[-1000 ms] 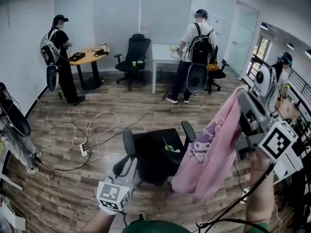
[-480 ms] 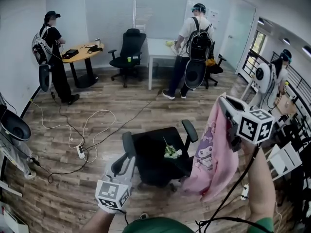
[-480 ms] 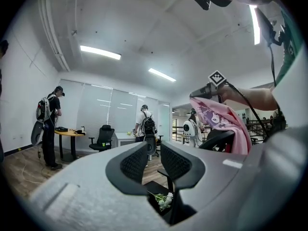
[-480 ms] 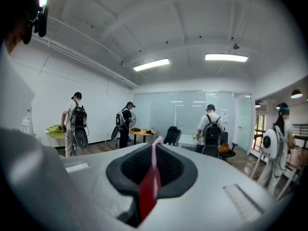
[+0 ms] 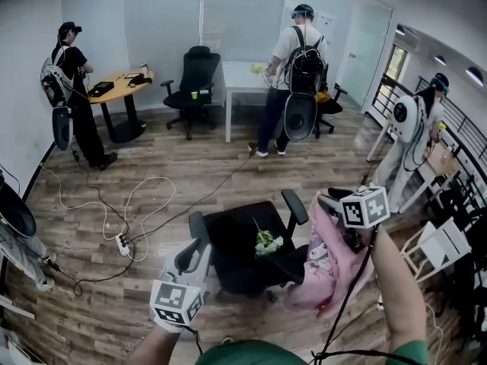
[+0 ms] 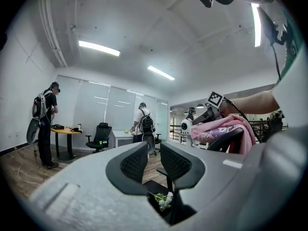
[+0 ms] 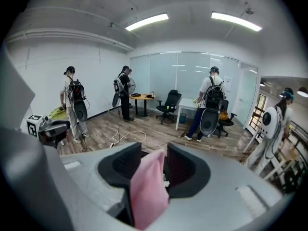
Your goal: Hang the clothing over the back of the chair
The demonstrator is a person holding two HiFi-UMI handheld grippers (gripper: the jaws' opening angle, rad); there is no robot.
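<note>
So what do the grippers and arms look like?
The left gripper and right gripper: light grey, black ribbed pads, each with a white cube of black square markers. A black cable trails from the right one, whose jaws are opening with pink clothing between them. Green sleeve.

place: office | evidence: swivel chairs (image 5: pixel 196 78), desks (image 5: pixel 240 75), glass partitions (image 5: pixel 163 29)

bright, even light from ceiling strip lights (image 7: pixel 147 21); fisheye bending, dark vignetted corners.

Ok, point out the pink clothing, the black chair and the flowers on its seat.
pink clothing (image 5: pixel 327 261), head view, cartoon print.
black chair (image 5: pixel 228 243), head view, bare seat.
flowers (image 5: pixel 265 242), head view, white blooms.
</note>
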